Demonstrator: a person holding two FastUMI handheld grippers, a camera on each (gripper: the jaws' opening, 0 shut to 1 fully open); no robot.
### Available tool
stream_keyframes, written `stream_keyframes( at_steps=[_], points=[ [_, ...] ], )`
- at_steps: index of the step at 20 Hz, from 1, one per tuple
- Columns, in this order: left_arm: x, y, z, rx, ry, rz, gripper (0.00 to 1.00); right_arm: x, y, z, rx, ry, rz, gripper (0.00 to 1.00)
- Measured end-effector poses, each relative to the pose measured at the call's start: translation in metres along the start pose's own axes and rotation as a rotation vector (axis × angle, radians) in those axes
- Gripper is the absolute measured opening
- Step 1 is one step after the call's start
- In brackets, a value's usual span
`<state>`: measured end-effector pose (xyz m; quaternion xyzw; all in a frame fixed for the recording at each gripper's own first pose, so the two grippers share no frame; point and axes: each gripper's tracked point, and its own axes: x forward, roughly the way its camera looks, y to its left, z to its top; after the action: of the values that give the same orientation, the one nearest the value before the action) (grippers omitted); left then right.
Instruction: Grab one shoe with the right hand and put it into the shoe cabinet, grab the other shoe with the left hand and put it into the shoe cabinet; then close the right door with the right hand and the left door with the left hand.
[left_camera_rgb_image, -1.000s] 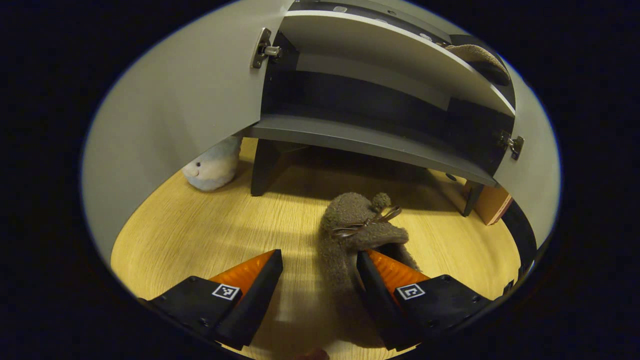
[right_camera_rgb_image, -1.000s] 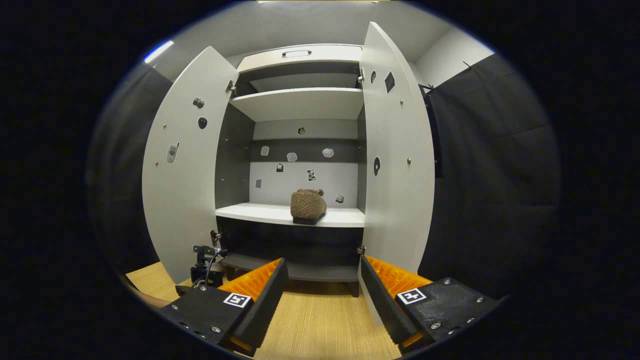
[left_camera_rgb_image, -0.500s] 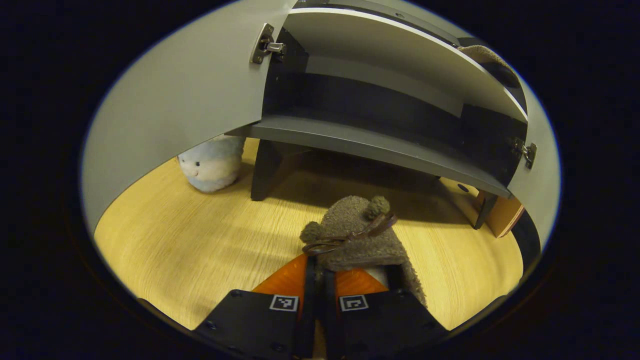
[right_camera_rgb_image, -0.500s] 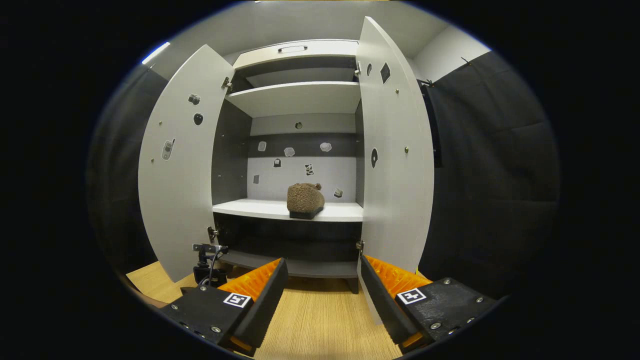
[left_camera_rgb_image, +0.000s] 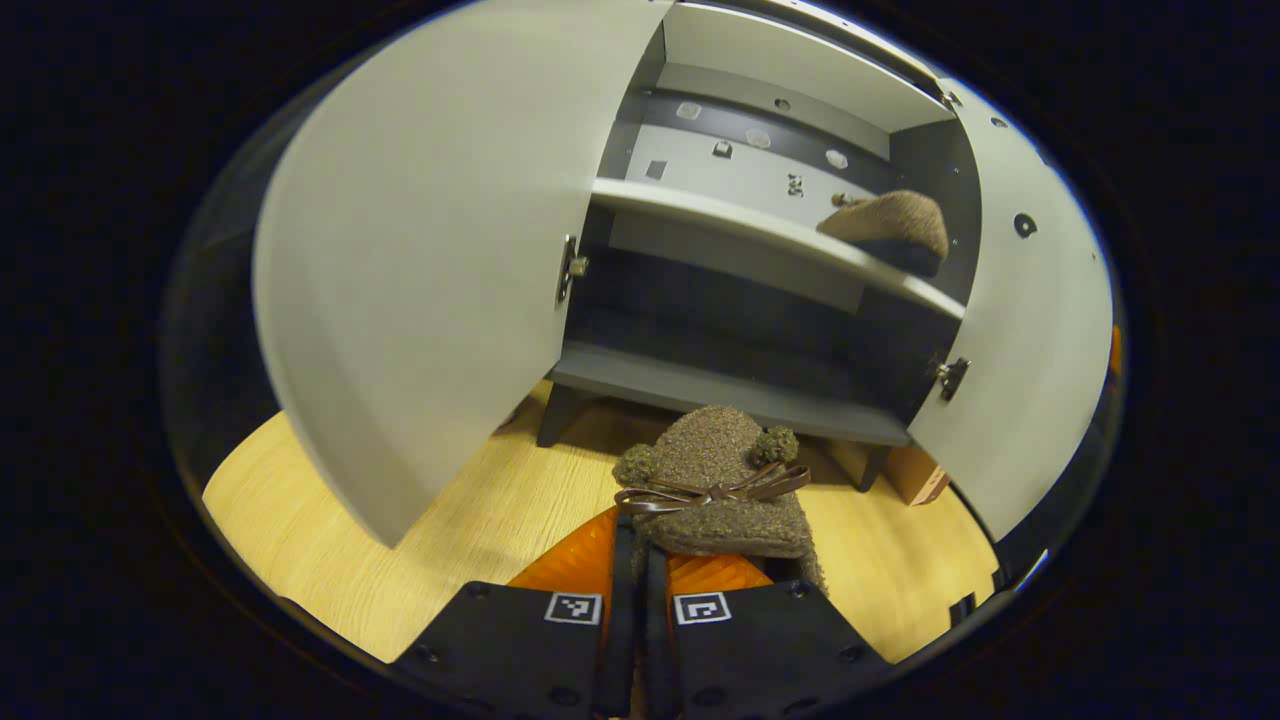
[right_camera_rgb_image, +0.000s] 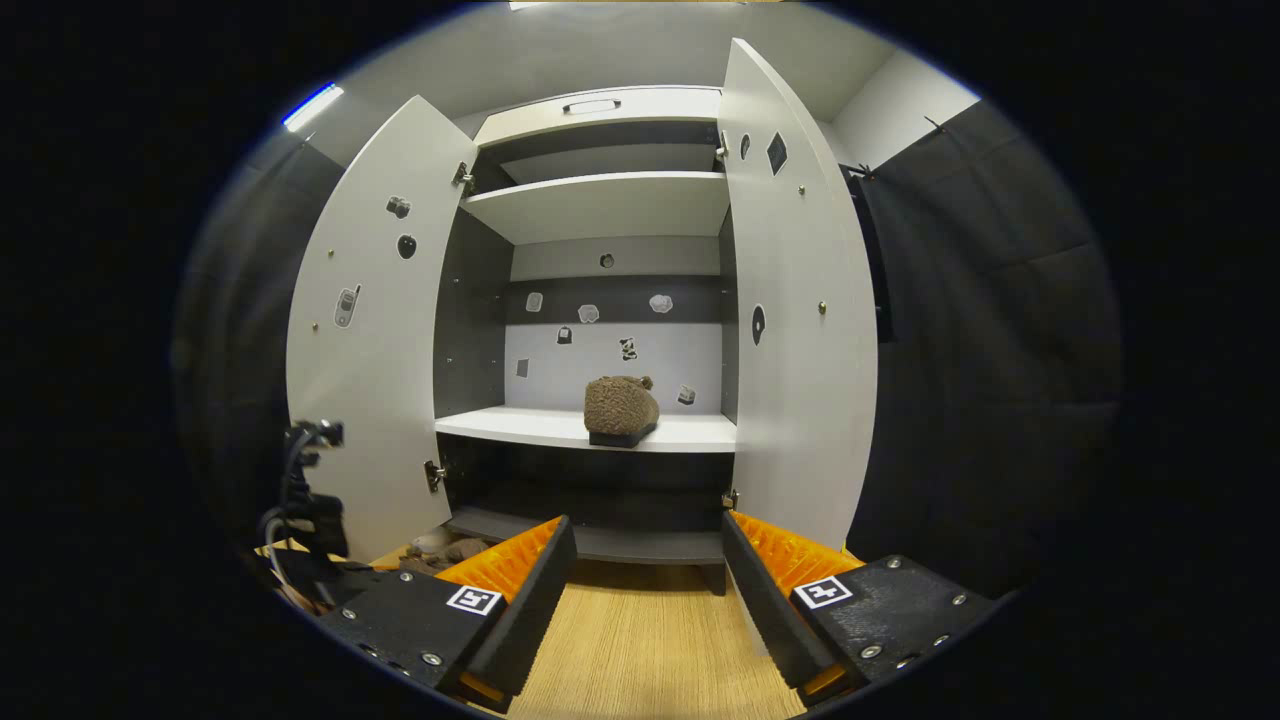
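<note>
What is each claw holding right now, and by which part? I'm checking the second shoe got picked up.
The left claw is shut on the fuzzy brown shoe, gripping its back rim. The right claw is open, holding nothing.

Pale yellow wood-grain floor (right_camera_rgb_image: 640, 650) runs beneath the booth. Plain grey back wall (right_camera_rgb_image: 600, 45) rises above, lit by a short bright strip light (right_camera_rgb_image: 310, 105) at upper left. Black cloth side wall (right_camera_rgb_image: 980, 330) hangs at right, creased in 2 folds.
</note>
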<state>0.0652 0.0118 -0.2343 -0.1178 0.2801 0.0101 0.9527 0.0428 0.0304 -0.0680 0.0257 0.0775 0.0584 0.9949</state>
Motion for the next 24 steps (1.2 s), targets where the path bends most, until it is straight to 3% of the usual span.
stream_keyframes(
  at_steps=[6, 9, 13, 17, 24],
  points=[
    [-0.018, -0.050, 0.157, 0.020, -0.159, -0.049, 0.12, -0.007, 0.002, 0.009, 0.009, -0.030, 0.006, 0.91],
    [0.012, -0.070, 0.231, -0.004, -0.218, -0.080, 0.12, -0.014, -0.007, 0.012, 0.007, -0.037, -0.018, 0.90],
    [0.080, -0.085, 0.312, 0.023, -0.245, -0.059, 0.12, -0.022, -0.023, 0.017, 0.008, -0.046, -0.061, 0.90],
    [0.161, -0.089, 0.343, 0.098, -0.175, 0.020, 0.12, -0.028, -0.037, 0.019, 0.011, -0.050, -0.099, 0.90],
    [0.259, -0.091, 0.310, 0.126, 0.008, 0.089, 0.12, -0.026, -0.048, 0.010, -0.007, -0.031, -0.126, 0.91]
  ],
)
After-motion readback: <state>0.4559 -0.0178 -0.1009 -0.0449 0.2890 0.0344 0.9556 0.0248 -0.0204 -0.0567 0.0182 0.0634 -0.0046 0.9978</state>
